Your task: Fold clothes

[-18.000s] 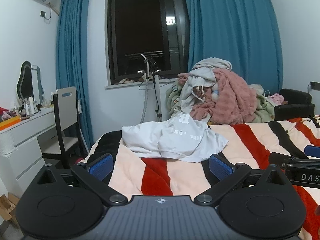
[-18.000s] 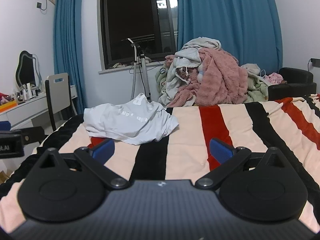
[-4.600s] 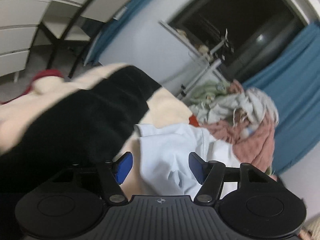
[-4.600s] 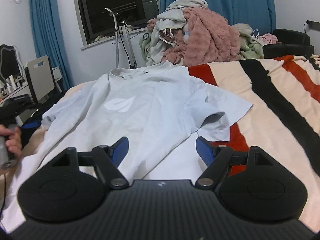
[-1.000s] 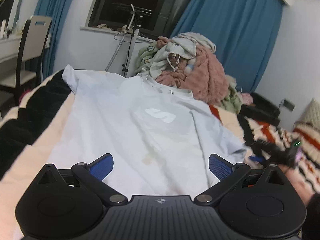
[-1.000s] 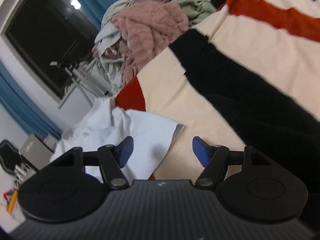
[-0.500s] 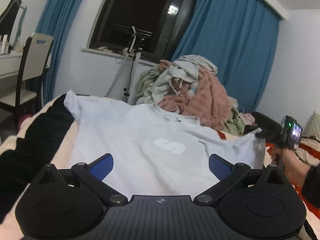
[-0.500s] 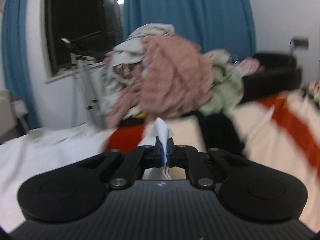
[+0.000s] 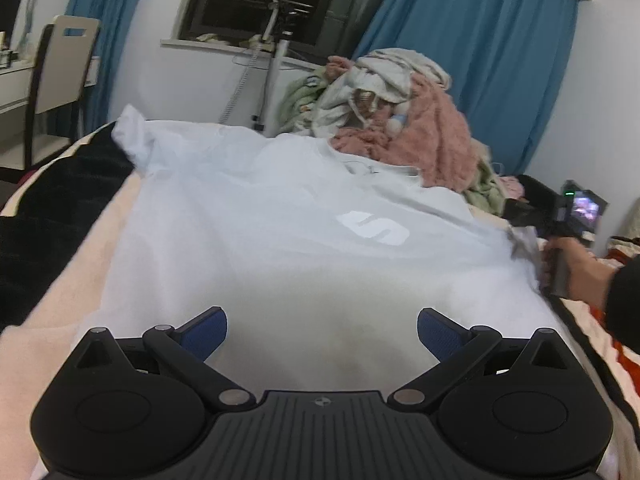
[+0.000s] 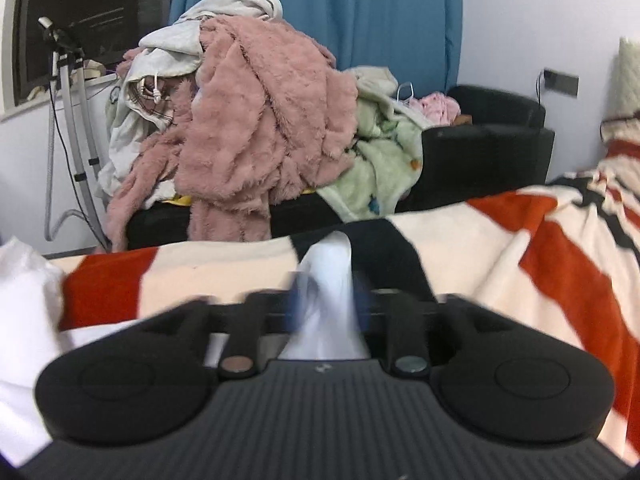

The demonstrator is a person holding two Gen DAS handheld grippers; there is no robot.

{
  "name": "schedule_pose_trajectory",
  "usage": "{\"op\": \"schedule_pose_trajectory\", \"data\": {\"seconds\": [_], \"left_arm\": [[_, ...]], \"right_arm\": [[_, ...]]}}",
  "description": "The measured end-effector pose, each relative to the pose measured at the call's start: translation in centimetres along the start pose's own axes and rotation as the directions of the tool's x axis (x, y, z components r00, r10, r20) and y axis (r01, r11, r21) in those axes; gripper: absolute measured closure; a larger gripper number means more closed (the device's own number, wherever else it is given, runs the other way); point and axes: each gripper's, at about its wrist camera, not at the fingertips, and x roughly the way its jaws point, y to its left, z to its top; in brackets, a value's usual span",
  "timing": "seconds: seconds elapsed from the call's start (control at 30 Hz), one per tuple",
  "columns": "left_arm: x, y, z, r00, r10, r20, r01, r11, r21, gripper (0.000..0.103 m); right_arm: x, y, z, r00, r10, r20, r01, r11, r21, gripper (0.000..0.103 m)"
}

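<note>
Across the striped bed [image 9: 48, 292] lies a shirt [image 9: 280, 240]; right hand-held gripper [image 10: 326, 300] opening around its sleeve, left hand-held gripper [image 9: 322, 330] released.

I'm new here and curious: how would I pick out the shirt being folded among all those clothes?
Find the striped blanket covering the bed. Spread flat across it lies the pale T-shirt, apart from the heap of clothes behind. Unlike those crumpled, fluffy pieces, it is smooth, with a white logo on its chest.

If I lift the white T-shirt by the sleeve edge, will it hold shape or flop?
Likely floppy: the white T-shirt drapes and wrinkles over the striped blanket. Probably light: a thin peak stands between the opening right gripper jaws. It may slip free.
</note>
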Motion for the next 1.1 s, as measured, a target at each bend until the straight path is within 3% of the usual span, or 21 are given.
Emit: {"op": "schedule_pose_trajectory", "data": {"seconds": [0.03,0.07,0.17,0.3,0.5,0.67,0.77,0.87,1.0,1.1], "left_arm": [[0.1,0.2,0.0,1.0,0.005,-0.009,-0.005,1.0,-0.013,0.001],[0.1,0.4,0.1,1.0,0.008,-0.017,-0.009,1.0,-0.024,0.001],[-0.4,0.3,0.3,1.0,0.016,0.0,-0.016,0.999,-0.034,0.001],[-2.5,0.2,0.5,0.997,-0.031,0.074,0.036,0.997,-0.067,0.001],[-5.9,-0.8,0.7,0.987,-0.083,0.14,0.096,0.991,-0.09,0.001],[-9.2,-1.8,0.6,0.989,-0.103,0.103,0.113,0.988,-0.101,0.001],[-11.4,-2.0,0.0,0.986,-0.143,0.085,0.152,0.982,-0.112,0.001],[-13.0,-3.0,-0.9,0.981,-0.182,0.063,0.186,0.981,-0.065,0.001],[-14.0,-5.2,-1.7,0.968,-0.249,0.012,0.248,0.968,0.038,0.001],[-13.9,-7.1,-2.4,0.954,-0.298,-0.034,0.3,0.951,0.069,0.003]], "right_arm": [[-1.1,0.0,-0.1,1.0,0.013,0.005,-0.013,1.0,0.017,0.024],[-2.4,0.1,-0.2,1.0,0.027,0.011,-0.027,0.999,0.038,0.022],[-6.6,0.3,0.0,0.997,0.067,0.028,-0.069,0.996,0.062,0.022],[-13.8,0.8,0.0,0.992,0.108,0.065,-0.111,0.993,0.041,0.022],[-27.0,0.0,-0.4,0.972,0.216,0.091,-0.223,0.972,0.073,0.022],[-38.3,-1.5,-3.5,0.954,0.271,0.126,-0.287,0.949,0.132,0.02],[-42.6,-2.7,-6.8,0.935,0.347,0.077,-0.355,0.908,0.223,0.018],[-46.4,-2.3,-9.9,0.92,0.389,0.052,-0.391,0.898,0.2,0.018],[-50.4,-1.5,-12.9,0.929,0.362,0.077,-0.367,0.928,0.058,0.018],[-51.5,-2.4,-13.6,0.926,0.361,0.109,-0.37,0.926,0.077,0.018]]}}
